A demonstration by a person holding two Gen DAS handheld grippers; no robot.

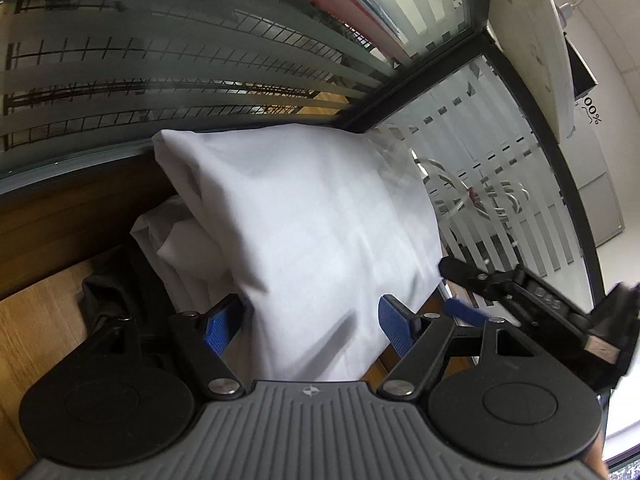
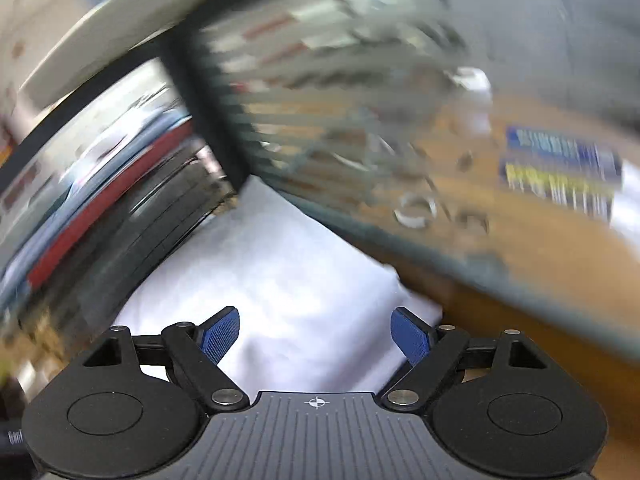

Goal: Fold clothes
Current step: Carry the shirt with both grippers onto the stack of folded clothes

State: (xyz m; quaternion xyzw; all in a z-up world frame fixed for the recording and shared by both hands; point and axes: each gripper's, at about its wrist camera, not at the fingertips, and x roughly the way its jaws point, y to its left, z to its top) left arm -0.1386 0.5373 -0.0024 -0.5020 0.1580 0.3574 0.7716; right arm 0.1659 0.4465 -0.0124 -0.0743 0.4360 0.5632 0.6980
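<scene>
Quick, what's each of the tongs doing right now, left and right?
Left tongs: open, empty, white cloth between the fingers.
Right tongs: open, empty, over the white cloth.

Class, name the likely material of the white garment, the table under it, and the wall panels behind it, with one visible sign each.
White garment: matte woven cloth, probably cotton; it creases softly. Table: wood or wood-look laminate, showing tan grain. Wall panels: glass with frosted stripes; things show through the clear bands.

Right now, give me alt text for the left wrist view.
A folded white garment lies in a glass-walled corner, ahead of the open left gripper. The right gripper reaches in at its right edge; dark cloth lies on the left.
</scene>
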